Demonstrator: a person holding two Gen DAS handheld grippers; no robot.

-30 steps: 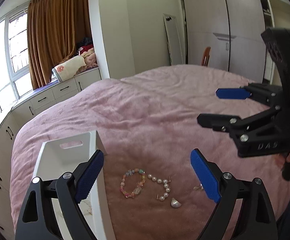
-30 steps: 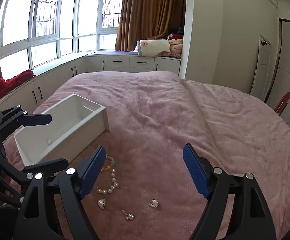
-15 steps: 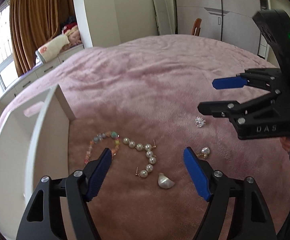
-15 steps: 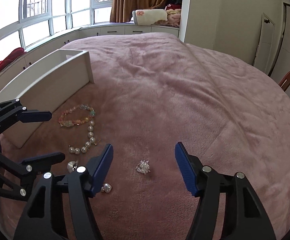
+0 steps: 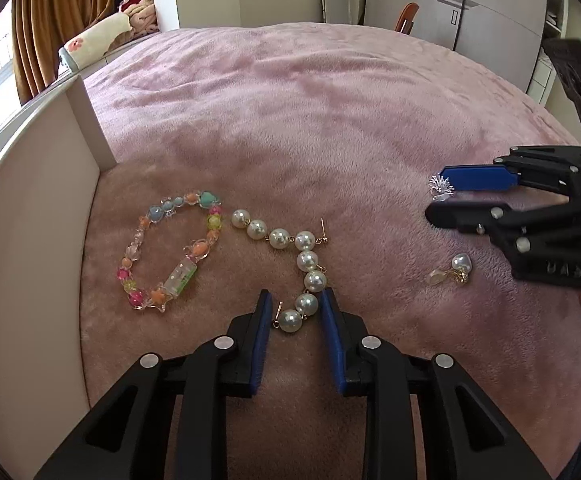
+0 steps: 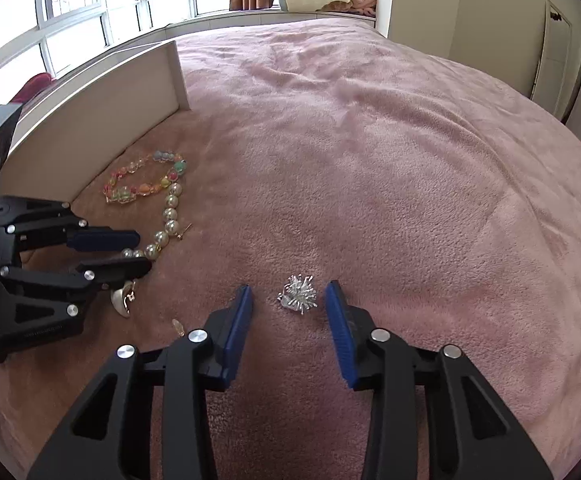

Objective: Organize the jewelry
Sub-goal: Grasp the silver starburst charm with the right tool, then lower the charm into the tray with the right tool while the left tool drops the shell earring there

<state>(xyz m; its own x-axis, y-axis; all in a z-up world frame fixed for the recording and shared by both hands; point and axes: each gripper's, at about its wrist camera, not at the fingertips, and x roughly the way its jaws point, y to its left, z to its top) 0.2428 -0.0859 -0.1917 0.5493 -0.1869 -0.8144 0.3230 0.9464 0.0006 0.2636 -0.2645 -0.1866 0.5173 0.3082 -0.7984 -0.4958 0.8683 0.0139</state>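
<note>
From my left wrist view, my left gripper [image 5: 295,312] had its jaws part-open, straddling the near end of the pearl strand [image 5: 296,256] on the pink bed [image 5: 310,92]. The colourful bead bracelet [image 5: 170,248] lay between the pearls and the white tray [image 5: 18,208].

From my right wrist view, my right gripper [image 6: 288,300] had open jaws flanking the silver spiky brooch [image 6: 299,295], not touching it, well apart from the tray [image 6: 102,104].

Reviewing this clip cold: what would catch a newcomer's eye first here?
Probably the string of big pearls curving across the pink bedspread, its near end lying between the left gripper's narrowed blue fingers. Beside it, close to the white tray, lies a colourful bead bracelet. The right gripper straddles a spiky silver brooch, not yet closed on it.
</note>
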